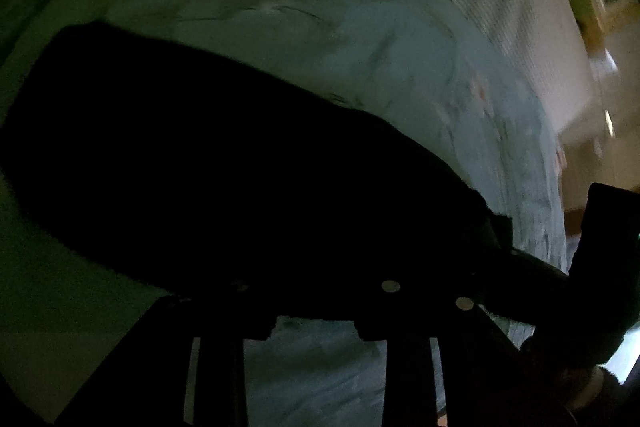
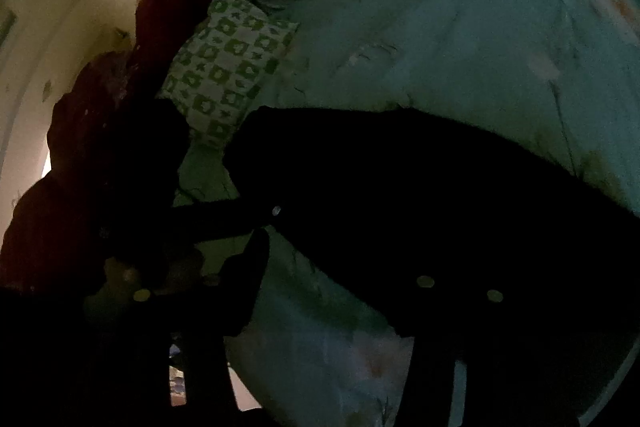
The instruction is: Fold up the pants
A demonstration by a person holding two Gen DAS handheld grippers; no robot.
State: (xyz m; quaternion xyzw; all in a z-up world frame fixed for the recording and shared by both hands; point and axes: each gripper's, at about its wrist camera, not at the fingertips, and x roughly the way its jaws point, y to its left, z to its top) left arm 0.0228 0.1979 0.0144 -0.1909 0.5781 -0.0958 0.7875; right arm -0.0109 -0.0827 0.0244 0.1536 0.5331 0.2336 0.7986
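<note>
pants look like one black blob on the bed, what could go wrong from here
1. The pants show no visible seams or edges in this dim light, so a fold line may well land crooked.
2. The light blue bedsheet underneath is already wrinkled; it could bunch up with the cloth.
3. The green patterned pillow lies close to the pants' edge in the right wrist view and might get caught.

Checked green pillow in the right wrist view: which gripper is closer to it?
Left, probably. The left gripper sits just below the pillow, at the black pants' edge; the right gripper is back by the camera, farther off.
</note>
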